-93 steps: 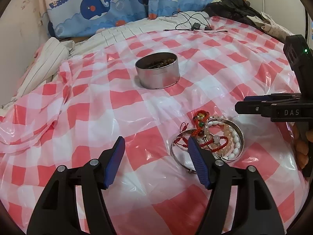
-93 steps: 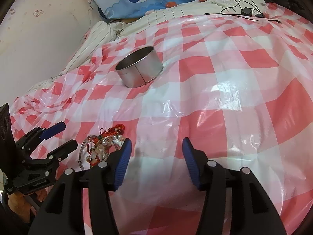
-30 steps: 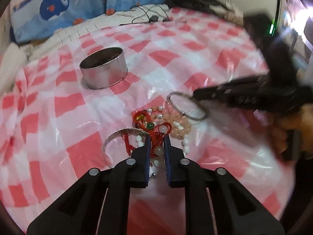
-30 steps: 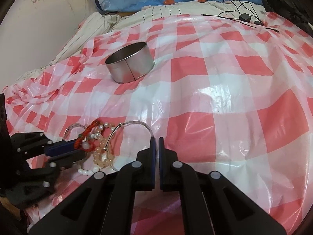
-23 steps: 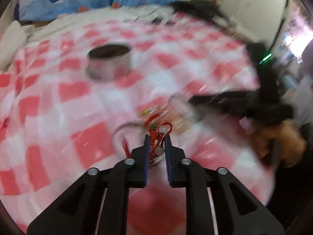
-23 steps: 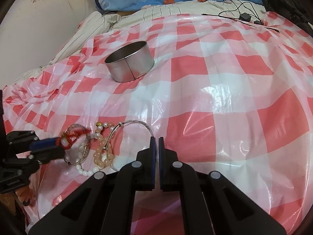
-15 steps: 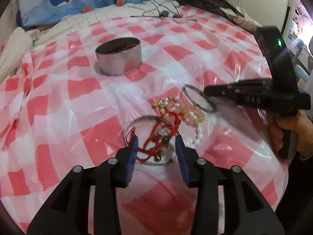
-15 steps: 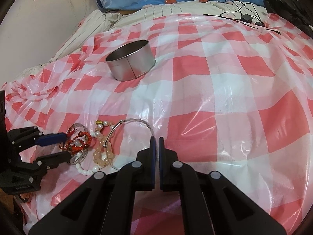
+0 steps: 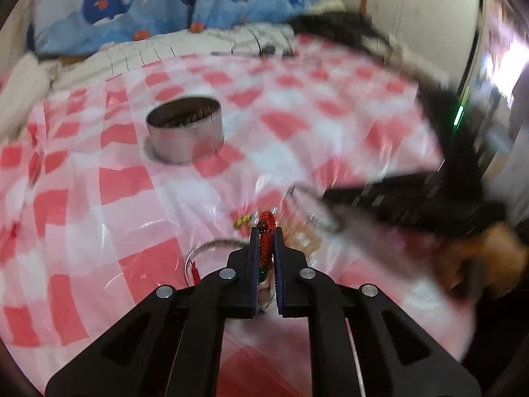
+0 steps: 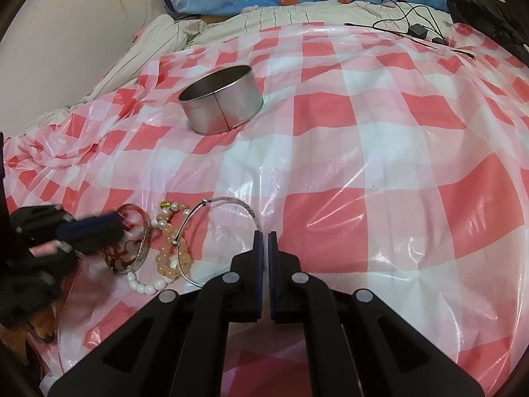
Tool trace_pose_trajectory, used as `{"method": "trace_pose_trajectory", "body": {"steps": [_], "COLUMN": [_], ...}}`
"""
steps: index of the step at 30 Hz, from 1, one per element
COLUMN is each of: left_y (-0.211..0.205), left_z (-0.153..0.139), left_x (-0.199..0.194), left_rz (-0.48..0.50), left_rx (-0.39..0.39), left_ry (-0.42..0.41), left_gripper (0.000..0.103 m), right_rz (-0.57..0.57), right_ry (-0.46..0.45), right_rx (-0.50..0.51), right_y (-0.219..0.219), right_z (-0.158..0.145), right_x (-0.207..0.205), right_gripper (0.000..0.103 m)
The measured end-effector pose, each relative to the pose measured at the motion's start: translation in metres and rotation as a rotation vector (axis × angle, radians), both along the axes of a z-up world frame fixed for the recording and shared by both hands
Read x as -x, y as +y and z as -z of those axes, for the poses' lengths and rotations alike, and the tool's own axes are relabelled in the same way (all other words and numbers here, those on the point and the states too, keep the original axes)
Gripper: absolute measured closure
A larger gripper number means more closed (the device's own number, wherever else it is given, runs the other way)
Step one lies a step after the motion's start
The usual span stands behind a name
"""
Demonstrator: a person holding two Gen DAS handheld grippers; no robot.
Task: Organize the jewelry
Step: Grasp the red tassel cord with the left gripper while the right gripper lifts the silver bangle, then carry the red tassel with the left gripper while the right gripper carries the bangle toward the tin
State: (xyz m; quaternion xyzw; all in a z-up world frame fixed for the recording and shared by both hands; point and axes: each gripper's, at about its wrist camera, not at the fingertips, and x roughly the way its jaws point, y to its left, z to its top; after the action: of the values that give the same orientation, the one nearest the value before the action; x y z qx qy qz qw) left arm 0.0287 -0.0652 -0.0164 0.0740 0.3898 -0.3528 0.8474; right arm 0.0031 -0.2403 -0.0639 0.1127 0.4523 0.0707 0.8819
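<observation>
Two grippers work over the checked plastic sheet (image 10: 363,178): the left gripper (image 9: 265,235), whose jaws have just been closing, is pinched on the red cord bracelet (image 9: 266,231), which runs lengthwise between its pads. The right gripper (image 10: 265,236) is fully closed on the rim of the thin silver bangle (image 10: 228,202). The round metal tin (image 9: 185,134) lies ahead of the left gripper and to its left, well apart, so the cord must travel forward and leftward.
</observation>
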Motion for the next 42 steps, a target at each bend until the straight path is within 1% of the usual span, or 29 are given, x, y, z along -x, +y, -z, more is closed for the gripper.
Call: {"method": "trace_pose_trajectory", "body": {"steps": [3, 5, 6, 8, 9, 10, 12, 13, 15, 17, 20, 23, 26, 35, 42], "left_y": [0.018, 0.025, 0.029, 0.037, 0.041, 0.045, 0.053, 0.056, 0.056, 0.056, 0.048, 0.046, 0.041, 0.036, 0.031], "left_z": [-0.005, -0.007, -0.008, -0.011, -0.012, -0.014, -0.018, -0.019, -0.02, -0.019, -0.019, -0.018, -0.016, -0.019, -0.018], "left_x": [-0.006, -0.01, -0.011, -0.013, -0.013, -0.014, -0.016, -0.016, -0.017, -0.017, -0.015, -0.014, -0.012, -0.007, -0.005], "left_rz": [-0.035, -0.053, -0.064, -0.082, -0.088, -0.093, -0.102, -0.11, -0.124, -0.134, -0.141, -0.15, -0.171, -0.186, -0.183], "left_rx": [0.095, 0.142, 0.175, 0.228, 0.257, 0.291, 0.347, 0.356, 0.338, 0.317, 0.249, 0.196, 0.117, 0.018, -0.021], "left_ry": [0.043, 0.068, 0.079, 0.09, 0.094, 0.1, 0.106, 0.103, 0.092, 0.085, 0.055, 0.025, -0.022, -0.091, -0.112], "left_gripper": [0.096, 0.096, 0.096, 0.096, 0.096, 0.096, 0.096, 0.096, 0.096, 0.096, 0.096, 0.096, 0.096, 0.096, 0.096], "right_rz": [-0.004, -0.023, -0.037, -0.062, -0.065, -0.061, -0.057, -0.054, -0.054, -0.053, -0.05, -0.054, -0.06, -0.056, -0.055], "right_ry": [0.0, 0.007, 0.013, 0.003, 0.002, 0.0, -0.006, -0.012, -0.037, -0.069, -0.109, -0.113, -0.114, -0.113, -0.116], "right_rx": [0.0, -0.007, -0.005, 0.001, -0.019, -0.058, -0.099, -0.123, -0.16, -0.172, -0.181, -0.17, -0.15, -0.14, -0.145], "right_y": [0.0, 0.003, 0.006, 0.011, 0.01, 0.007, 0.003, 0.001, -0.001, -0.001, -0.003, -0.001, 0.002, 0.002, 0.002], "right_z": [0.0, 0.001, 0.002, 0.001, 0.0, 0.0, -0.001, -0.003, -0.007, -0.014, -0.022, -0.023, -0.024, -0.021, -0.02], "right_x": [0.0, 0.0, -0.001, 0.001, 0.001, 0.002, 0.002, 0.003, 0.005, 0.007, 0.01, 0.01, 0.01, 0.009, 0.008], "right_gripper": [0.099, 0.099, 0.096, 0.097, 0.099, 0.099, 0.1, 0.1, 0.1, 0.1, 0.1, 0.1, 0.1, 0.1, 0.1]}}
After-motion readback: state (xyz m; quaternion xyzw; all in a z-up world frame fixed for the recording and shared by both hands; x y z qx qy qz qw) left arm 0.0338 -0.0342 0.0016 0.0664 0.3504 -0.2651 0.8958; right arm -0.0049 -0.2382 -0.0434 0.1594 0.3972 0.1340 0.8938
